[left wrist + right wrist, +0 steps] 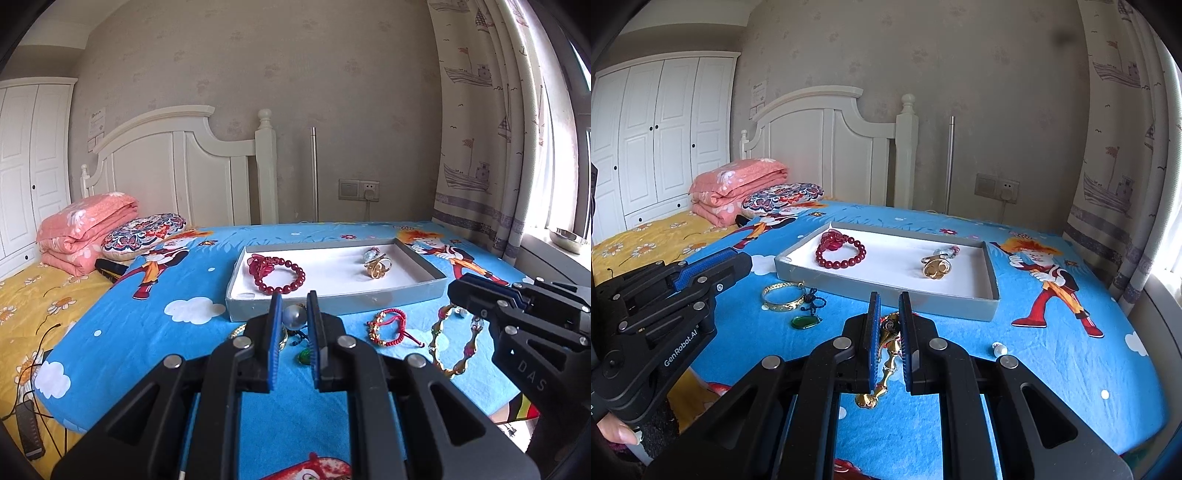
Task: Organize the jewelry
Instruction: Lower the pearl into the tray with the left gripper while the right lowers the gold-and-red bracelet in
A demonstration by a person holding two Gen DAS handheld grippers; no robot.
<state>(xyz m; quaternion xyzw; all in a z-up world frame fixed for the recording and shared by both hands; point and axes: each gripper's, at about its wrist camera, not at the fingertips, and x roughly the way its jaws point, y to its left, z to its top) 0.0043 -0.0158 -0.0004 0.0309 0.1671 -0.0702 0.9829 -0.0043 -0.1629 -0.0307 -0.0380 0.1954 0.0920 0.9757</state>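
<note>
A grey tray (332, 297) (990, 306) with a white floor lies on the blue bed sheet. In it are a dark red bead bracelet (282, 275) (840, 253) and a gold ring piece (376, 267) (936, 267). My left gripper (293, 306) is shut on a silver pearl ball (294, 316), just in front of the tray's near wall. My right gripper (889, 306) has a narrow gap, held above a gold-and-bead bracelet (886, 365) (458, 343); no grip shows. A red cord bracelet (388, 328), a gold bangle (783, 297) and a green pendant (805, 322) lie loose.
A small pearl earring (999, 349) lies on the sheet at the right. A folded pink quilt (86, 230) and patterned cushion (144, 234) sit by the white headboard (177, 162). Curtain (491, 129) and window sill are at the right. Cables and a power strip (27, 432) lie at the left.
</note>
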